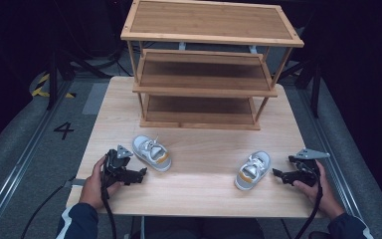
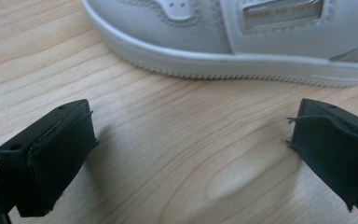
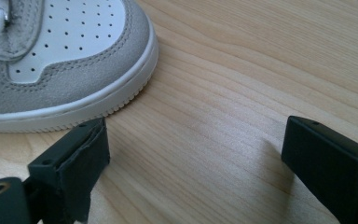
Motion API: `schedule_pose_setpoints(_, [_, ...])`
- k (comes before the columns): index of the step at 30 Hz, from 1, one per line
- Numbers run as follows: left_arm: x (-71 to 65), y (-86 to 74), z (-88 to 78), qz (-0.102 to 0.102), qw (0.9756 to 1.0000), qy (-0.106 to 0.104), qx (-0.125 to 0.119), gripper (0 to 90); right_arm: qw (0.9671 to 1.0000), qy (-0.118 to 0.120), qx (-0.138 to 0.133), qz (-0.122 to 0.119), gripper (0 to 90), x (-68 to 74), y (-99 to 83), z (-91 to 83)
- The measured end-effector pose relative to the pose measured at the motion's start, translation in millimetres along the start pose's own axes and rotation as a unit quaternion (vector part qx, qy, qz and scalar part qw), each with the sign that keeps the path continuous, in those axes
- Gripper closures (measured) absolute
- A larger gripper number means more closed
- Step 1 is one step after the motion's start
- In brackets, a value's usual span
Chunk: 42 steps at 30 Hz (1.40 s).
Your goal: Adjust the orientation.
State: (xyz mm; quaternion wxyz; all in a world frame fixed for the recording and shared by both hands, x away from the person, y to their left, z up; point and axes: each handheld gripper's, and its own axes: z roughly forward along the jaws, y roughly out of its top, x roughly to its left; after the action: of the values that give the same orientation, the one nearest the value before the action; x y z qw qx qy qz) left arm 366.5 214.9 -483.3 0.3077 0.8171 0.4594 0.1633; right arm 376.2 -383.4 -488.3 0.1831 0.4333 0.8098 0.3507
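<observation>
Two small shoes lie on the wooden table [image 1: 194, 186], in front of a three-level wooden shelf [image 1: 206, 74] that stands at the far side. The left shoe [image 1: 151, 153] lies near the left gripper [image 1: 140, 174], and the right shoe [image 1: 253, 170] lies near the right gripper [image 1: 277, 174]. Both shoes are grey and white, with white laces and an orange-yellow patch near the heel, and they rest on their soles.

I judge that such a shoe is light and not fragile. The rubber sole is stiff and gives some friction, while the upper part, of soft suede-like material and perforated white panels, will bend under pressure. A good place to take hold seems to be across the heel or across the collar edge, where the shoe is narrow and firm enough for the pads. A grip on the laces or the tongue would probably let the shoe swing and turn.

In the left gripper view, the jaws stand wide apart with only bare table between them, and the side of the left shoe [image 2: 242, 42] is just beyond the tips, not touching. In the right gripper view, the jaws are also spread wide and hold nothing; the toe of the right shoe [image 3: 60, 65] lies very close to the one jaw, but I cannot tell if it touches.
</observation>
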Motion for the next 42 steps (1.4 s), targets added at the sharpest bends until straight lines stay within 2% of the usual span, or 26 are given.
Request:
schedule_pose_setpoints(3, [1.3, -0.5, -0.5, 0.009, 1.0000, 0.000, -0.002, 0.1, 1.0000, 0.000, 0.000, 0.000, 7.7, 0.0, 0.0, 0.0])
schedule_pose_setpoints(4, [3.6, -1.7, -1.3, 0.022, 0.9997, -0.012, -0.003, 0.6, 1.0000, 0.000, 0.000, -0.001, 7.7, -0.1, -0.1, -0.1])
schedule_pose_setpoints(5, [3.9, -2.6, -1.8, 0.025, 0.9996, -0.015, -0.003, 0.7, 1.0000, 0.001, 0.000, -0.002, 7.7, -0.2, -0.2, -0.2])
schedule_pose_setpoints(7, [0.7, -3.1, -2.8, 0.015, 0.9999, -0.007, -0.001, 0.9, 1.0000, 0.001, 0.000, -0.002, 7.7, -0.3, -0.2, -0.2])
schedule_pose_setpoints(12, [-3.4, -4.3, -3.1, 0.007, 1.0000, 0.001, -0.005, 0.8, 1.0000, 0.003, 0.000, -0.004, 7.8, -0.6, -0.8, -0.9])
schedule_pose_setpoints(13, [-6.2, -4.6, -3.6, -0.004, 1.0000, 0.008, -0.003, 0.7, 1.0000, 0.003, 0.000, -0.004, 7.7, -0.5, -1.3, -1.4])
schedule_pose_setpoints(15, [-8.0, -5.6, -4.5, -0.013, 0.9998, 0.017, -0.004, 0.6, 1.0000, 0.003, 0.000, -0.004, 7.7, -0.5, -1.4, -1.4])
schedule_pose_setpoints(19, [-9.8, -6.7, -5.6, -0.018, 0.9996, 0.020, -0.007, 2.3, 1.0000, 0.005, 0.001, -0.005, 7.8, -0.7, -1.6, -1.6])
schedule_pose_setpoints(21, [-10.8, -5.5, -8.3, -0.017, 0.9996, 0.022, 0.002, 4.2, 1.0000, 0.005, 0.000, -0.005, 7.8, -0.7, -1.6, -1.6])
schedule_pose_setpoints(22, [-11.3, -5.0, -10.7, -0.011, 0.9997, 0.020, 0.003, 17.1, 1.0000, 0.006, 0.001, -0.006, 7.8, -0.9, -1.7, -1.8])
schedule_pose_setpoints(23, [-12.7, -4.7, -13.0, -0.006, 0.9999, 0.016, 0.002, 17.1, 1.0000, 0.006, 0.001, -0.006, 7.8, -0.9, -1.7, -1.8])
schedule_pose_setpoints(24, [-14.3, -3.9, -15.4, 0.000, 0.9999, 0.014, 0.002, 21.5, 1.0000, 0.007, 0.001, -0.007, 7.8, -1.0, -1.8, -1.9])
schedule_pose_setpoints(26, [-17.1, -2.8, -20.2, 0.019, 0.9997, -0.013, -0.007, 15.3, 1.0000, 0.007, 0.001, -0.007, 7.8, -0.9, -2.1, -2.2])
schedule_pose_setpoints(28, [-22.6, 0.3, -25.3, 0.030, 0.9994, -0.009, -0.015, 19.4, 1.0000, 0.007, 0.001, -0.007, 7.8, -0.9, -2.1, -2.2])
schedule_pose_setpoints(29, [-24.7, 2.9, -28.3, 0.037, 0.9992, -0.008, -0.016, 17.2, 1.0000, 0.007, 0.001, -0.007, 7.8, -1.0, -2.1, -2.2])
schedule_pose_setpoints(31, [-30.6, 7.9, -34.0, 0.043, 0.9986, -0.018, -0.026, 17.7, 1.0000, 0.007, 0.001, -0.007, 7.8, -0.9, -2.1, -2.2])
schedule_pose_setpoints(32, [-33.5, 11.2, -37.4, 0.058, 0.9979, -0.013, -0.024, 17.5, 1.0000, 0.007, 0.001, -0.007, 7.8, -1.0, -2.1, -2.2])
schedule_pose_setpoints(33, [-39.2, 14.5, -39.3, 0.059, 0.9977, -0.015, -0.031, 17.6, 1.0000, 0.007, 0.001, -0.007, 7.8, -0.9, -2.1, -2.2])
schedule_pose_setpoints(36, [-53.1, 25.4, -44.6, 0.087, 0.9953, -0.021, -0.037, 18.2, 1.0000, 0.007, 0.001, -0.007, 7.8, -0.9, -2.1, -2.3])
schedule_pose_setpoints(39, [-63.6, 34.3, -47.6, 0.099, 0.9935, -0.029, -0.048, 18.4, 0.9999, 0.007, 0.001, -0.007, 7.8, -1.0, -2.1, -2.2])
schedule_pose_setpoints(40, [-72.1, 40.7, -49.0, 0.112, 0.9916, -0.033, -0.054, 18.7, 1.0000, 0.007, 0.001, -0.007, 7.8, -0.9, -2.1, -2.2])
schedule_pose_setpoints(42, [-75.9, 44.0, -48.8, 0.120, 0.9907, -0.034, -0.055, 19.2, 0.9999, 0.007, 0.001, -0.007, 7.8, -1.0, -2.1, -2.2])
